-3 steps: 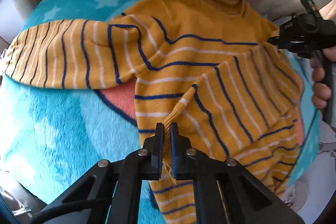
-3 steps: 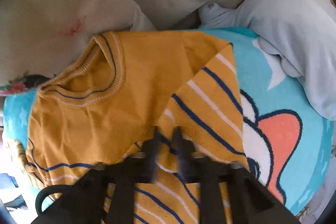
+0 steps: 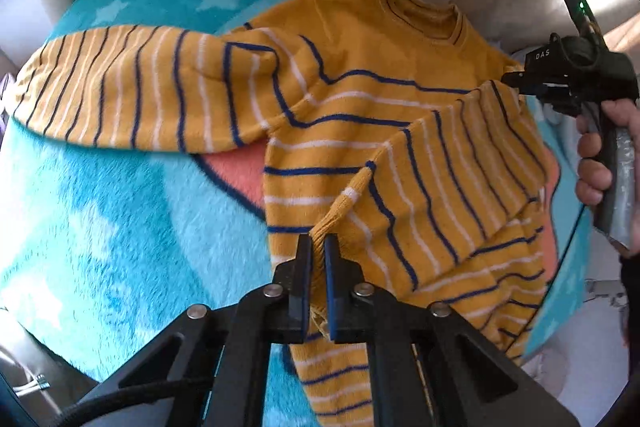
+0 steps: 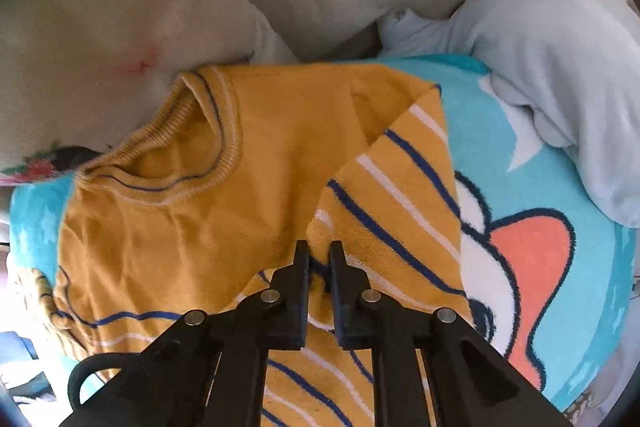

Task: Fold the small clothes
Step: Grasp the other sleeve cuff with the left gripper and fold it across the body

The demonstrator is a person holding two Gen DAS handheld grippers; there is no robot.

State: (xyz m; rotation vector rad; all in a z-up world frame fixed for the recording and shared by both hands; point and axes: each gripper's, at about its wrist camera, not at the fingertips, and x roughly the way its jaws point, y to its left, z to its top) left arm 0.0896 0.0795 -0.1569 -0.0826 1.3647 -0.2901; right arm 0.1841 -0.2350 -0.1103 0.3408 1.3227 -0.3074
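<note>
The left gripper [image 3: 317,247] has its fingers nearly together, pinching the ribbed cuff [image 3: 340,207] of one sleeve at lower centre of the left view; holding the cuff lets the whole sleeve be carried across the chest rather than dragged. In the right view the right gripper [image 4: 319,254] also has its fingers narrow, with a fold of striped cloth between them at lower centre, probably where that same sleeve meets the shoulder, pinning the crease so the fold keeps a straight edge. From there the sleeve runs diagonally over the body of the yellow striped sweater [image 3: 360,99], which lies flat, neck toward the top of the left view, across the middle of the frame. The other sleeve [image 3: 120,87] stretches out to the left, not yet folded. Under it all is a fluffy turquoise blanket [image 3: 100,227], with a pale cushion [image 4: 100,7] at upper left of the right view.
</note>
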